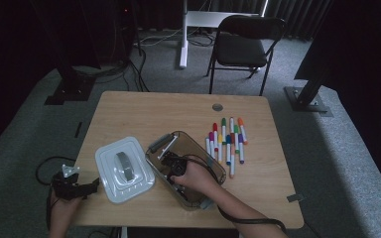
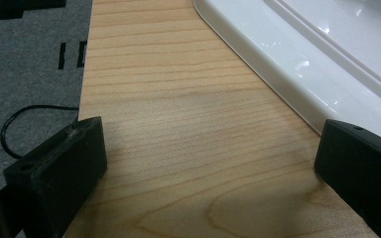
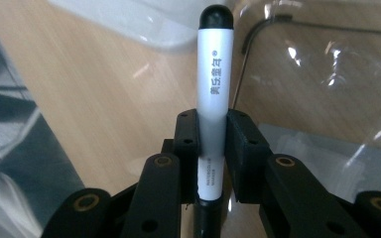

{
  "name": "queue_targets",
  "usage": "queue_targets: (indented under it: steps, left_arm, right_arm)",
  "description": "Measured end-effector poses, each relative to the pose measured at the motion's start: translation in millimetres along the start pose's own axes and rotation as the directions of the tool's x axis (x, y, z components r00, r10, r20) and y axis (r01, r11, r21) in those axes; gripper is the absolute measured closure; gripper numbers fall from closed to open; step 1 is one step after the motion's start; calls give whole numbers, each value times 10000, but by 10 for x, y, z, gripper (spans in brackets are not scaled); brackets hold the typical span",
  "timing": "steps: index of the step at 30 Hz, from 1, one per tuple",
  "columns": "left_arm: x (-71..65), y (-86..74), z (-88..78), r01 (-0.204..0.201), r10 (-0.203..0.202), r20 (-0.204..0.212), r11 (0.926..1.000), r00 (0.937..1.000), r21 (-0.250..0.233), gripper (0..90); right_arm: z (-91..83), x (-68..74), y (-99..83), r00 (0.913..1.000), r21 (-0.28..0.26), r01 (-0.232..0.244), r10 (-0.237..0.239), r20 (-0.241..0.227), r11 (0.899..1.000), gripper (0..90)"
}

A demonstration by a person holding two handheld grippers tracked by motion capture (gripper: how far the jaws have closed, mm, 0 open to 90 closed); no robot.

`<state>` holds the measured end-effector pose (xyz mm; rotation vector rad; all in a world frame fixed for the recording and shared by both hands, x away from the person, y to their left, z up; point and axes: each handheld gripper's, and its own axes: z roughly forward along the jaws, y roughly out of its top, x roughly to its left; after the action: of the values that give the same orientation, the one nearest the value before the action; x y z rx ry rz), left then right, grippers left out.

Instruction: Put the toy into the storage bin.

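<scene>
The right gripper (image 3: 212,131) clamps a black-capped marker (image 3: 214,74) inside the clear box (image 1: 204,153); the left gripper (image 2: 211,163) gapes empty beside the white lid (image 2: 327,54).

The left hand-held gripper (image 1: 90,189) is matte black with a blocky body, and a small grey three-cornered plate sits on top of it. A thin black cable loops away from its rear. In the left gripper view its two jaws are thick black rectangular blocks with slightly scuffed edges, each with a small round hole in its upper face.

The right hand-held gripper (image 3: 212,144) is black too. Its jaws end in squarish pads carried on rounded link arms, which are joined by brass-coloured pivot pins and small dark screws. A thicker black cable trails from it. Both of the person's forearms are bare, with no sleeves in sight.
</scene>
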<state>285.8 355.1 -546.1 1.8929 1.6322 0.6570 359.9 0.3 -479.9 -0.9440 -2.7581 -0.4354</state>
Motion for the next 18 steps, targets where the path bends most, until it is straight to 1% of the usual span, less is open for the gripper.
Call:
queue_targets:
  steps: [3,6,8,11,12,15,17,18]
  left_arm:
    - [0,0,0,3,-3,-6,10000,10000,2,5]
    - [-2,-1,-1,14,-14,-14,10000,10000,3,5]
    - [-2,-1,-1,16,-16,-16,10000,10000,3,5]
    - [-3,-2,-2,20,-20,-17,10000,10000,-1,5]
    - [-3,-2,-2,18,-18,-17,10000,10000,0,5]
    - [-3,-3,-2,22,-22,-18,10000,10000,-3,5]
    - [-3,-2,-2,21,-21,-16,10000,10000,-1,5]
    - [-3,-2,-2,23,-23,-16,10000,10000,1,5]
  right_arm:
    - [36,3,-2,10000,265,-23,24,-54,9996,757]
    - [49,-2,-13,10000,238,57,-57,24,9997,744]
    - [31,-8,-22,10000,131,24,-23,-92,9999,728]
    - [-9,-19,-49,10000,29,93,-93,2,10000,719]
    - [-35,-27,-62,10000,-137,63,-64,-18,9999,712]
    - [-131,-37,-114,9995,-555,215,-203,231,9982,680]
    - [-216,-49,-148,9996,-949,254,-239,168,9952,656]
    - [-261,-55,-165,9994,-1224,321,-299,194,9920,644]
